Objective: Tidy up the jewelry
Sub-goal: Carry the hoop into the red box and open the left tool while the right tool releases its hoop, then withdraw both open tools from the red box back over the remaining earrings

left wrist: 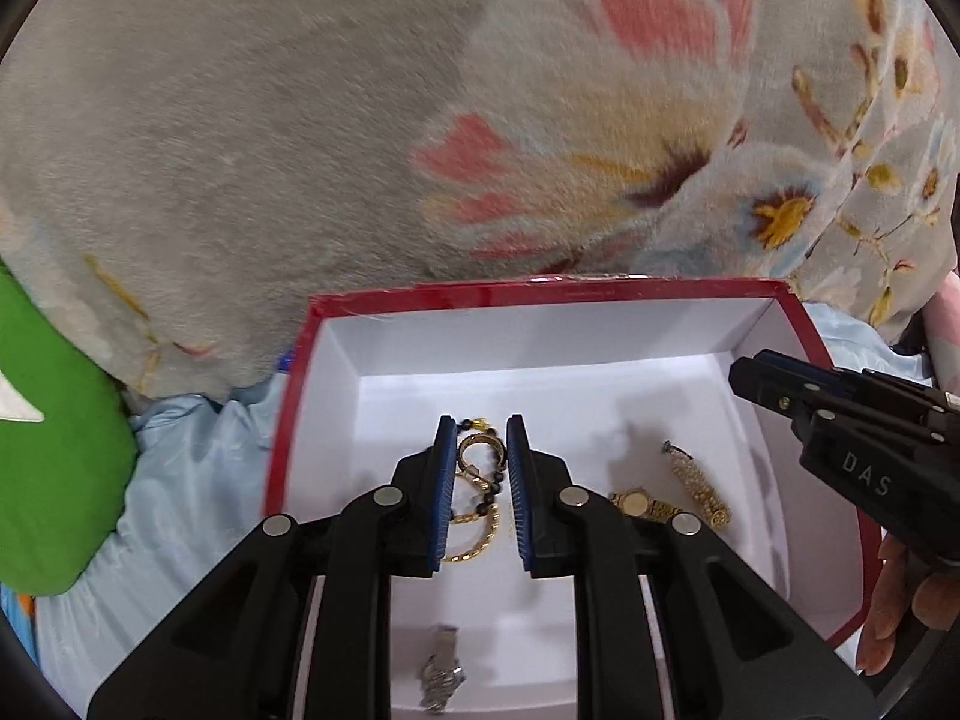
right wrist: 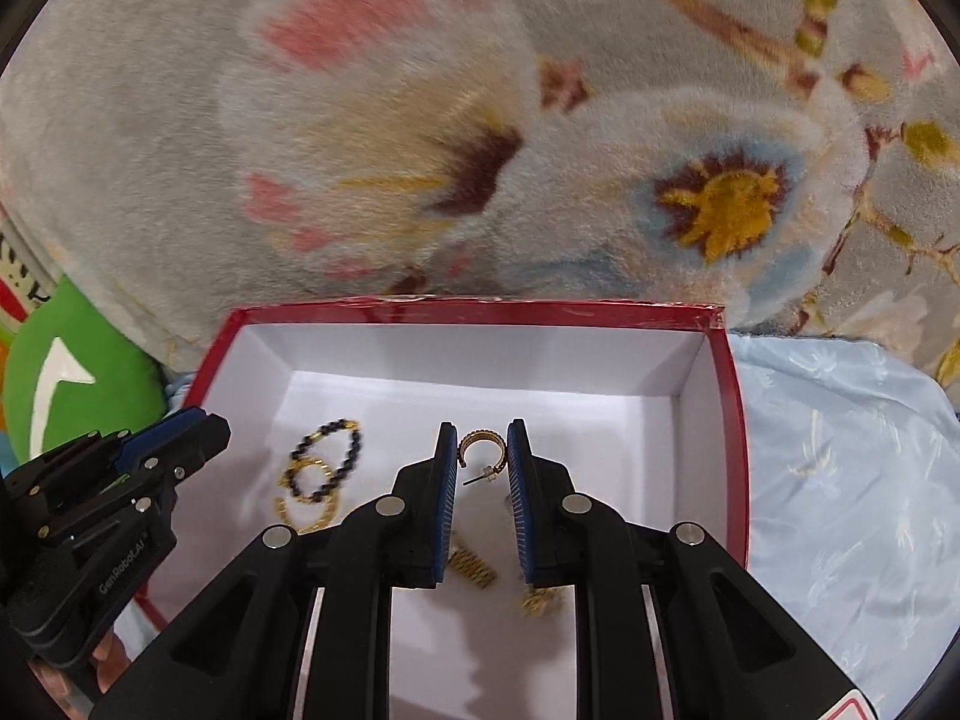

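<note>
A red box with a white inside (left wrist: pixel 336 396) (right wrist: pixel 696 372) lies on the bed. In the left wrist view my left gripper (left wrist: pixel 480 429) hovers over the box, jaws a little apart around a gold hoop earring (left wrist: pixel 477 450). Below it lie a dark bead bracelet (left wrist: pixel 489 495) and a gold chain (left wrist: pixel 480 531). A gold watch (left wrist: pixel 642 504), a pearl-gold piece (left wrist: pixel 699 483) and a silver watch (left wrist: pixel 441 669) lie on the box floor. In the right wrist view my right gripper (right wrist: pixel 483 429) pinches another gold hoop earring (right wrist: pixel 480 447) by its sides. The bead bracelet (right wrist: pixel 327 459) lies left.
A grey fleece blanket with pink and yellow flowers (left wrist: pixel 540 120) (right wrist: pixel 480 120) rises behind the box. A green cushion (left wrist: pixel 54 450) (right wrist: pixel 78 384) sits at the left. Light blue satin sheet (right wrist: pixel 840 480) lies under and right of the box.
</note>
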`<move>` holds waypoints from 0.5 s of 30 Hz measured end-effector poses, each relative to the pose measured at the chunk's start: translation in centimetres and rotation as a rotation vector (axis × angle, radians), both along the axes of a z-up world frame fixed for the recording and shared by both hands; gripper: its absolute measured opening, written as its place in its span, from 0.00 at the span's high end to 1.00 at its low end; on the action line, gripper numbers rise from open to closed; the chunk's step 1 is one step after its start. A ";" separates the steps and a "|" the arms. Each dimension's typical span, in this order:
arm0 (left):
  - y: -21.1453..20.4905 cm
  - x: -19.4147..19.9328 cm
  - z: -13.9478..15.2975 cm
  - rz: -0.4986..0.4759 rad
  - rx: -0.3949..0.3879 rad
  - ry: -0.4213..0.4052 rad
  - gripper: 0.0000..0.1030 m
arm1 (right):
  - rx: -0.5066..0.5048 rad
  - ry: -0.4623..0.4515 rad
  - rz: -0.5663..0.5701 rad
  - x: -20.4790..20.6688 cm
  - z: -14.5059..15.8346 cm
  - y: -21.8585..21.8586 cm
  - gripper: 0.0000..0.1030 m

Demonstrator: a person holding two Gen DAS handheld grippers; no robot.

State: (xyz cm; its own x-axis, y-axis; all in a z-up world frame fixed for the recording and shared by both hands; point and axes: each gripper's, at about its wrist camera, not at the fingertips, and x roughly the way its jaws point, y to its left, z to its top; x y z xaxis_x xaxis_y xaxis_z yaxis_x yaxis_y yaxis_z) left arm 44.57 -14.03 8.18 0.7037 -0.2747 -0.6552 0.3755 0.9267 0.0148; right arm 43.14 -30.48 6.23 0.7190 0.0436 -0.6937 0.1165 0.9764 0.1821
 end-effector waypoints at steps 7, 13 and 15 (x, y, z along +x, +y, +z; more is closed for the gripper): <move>-3.1 1.5 -1.8 -0.013 0.024 0.005 0.83 | -0.037 0.029 -0.016 1.4 -1.6 -0.8 0.84; -2.6 1.4 -1.7 0.024 -0.042 -0.022 0.43 | -0.017 0.005 -0.023 1.0 -1.7 -1.1 0.82; -2.3 1.0 -1.1 0.022 -0.052 -0.044 0.43 | -0.025 -0.012 -0.026 0.6 -1.4 -1.1 0.78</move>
